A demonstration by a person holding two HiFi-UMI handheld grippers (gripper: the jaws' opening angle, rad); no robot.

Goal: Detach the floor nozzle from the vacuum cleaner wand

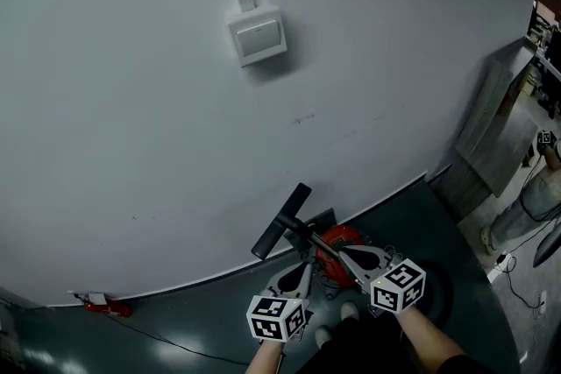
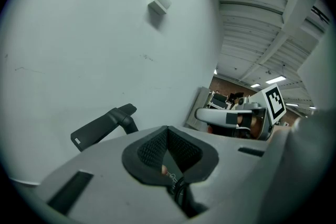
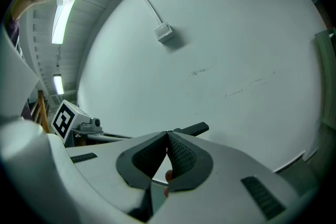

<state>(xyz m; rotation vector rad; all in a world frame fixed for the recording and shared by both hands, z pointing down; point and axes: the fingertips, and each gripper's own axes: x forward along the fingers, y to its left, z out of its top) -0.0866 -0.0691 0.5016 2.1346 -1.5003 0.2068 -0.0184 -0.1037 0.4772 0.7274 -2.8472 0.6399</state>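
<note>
The black floor nozzle (image 1: 280, 232) leans up against the pale wall, its wand (image 1: 308, 238) running down to the red vacuum body (image 1: 337, 251) on the dark floor. My left gripper (image 1: 299, 267) is shut and empty, just below the wand. Just right of it, my right gripper (image 1: 344, 255) is also shut and empty, over the red body. The nozzle (image 2: 103, 126) sits above and left of the closed jaws in the left gripper view, with the right gripper (image 2: 236, 115) off to the right. The right gripper view has the nozzle (image 3: 192, 128) just beyond its closed jaws.
A white switch box (image 1: 258, 35) with a cable duct is high on the wall. A small red object (image 1: 107, 306) and a black cable lie on the floor at left. A grey cabinet (image 1: 495, 123) and another person (image 1: 526, 210) are at right.
</note>
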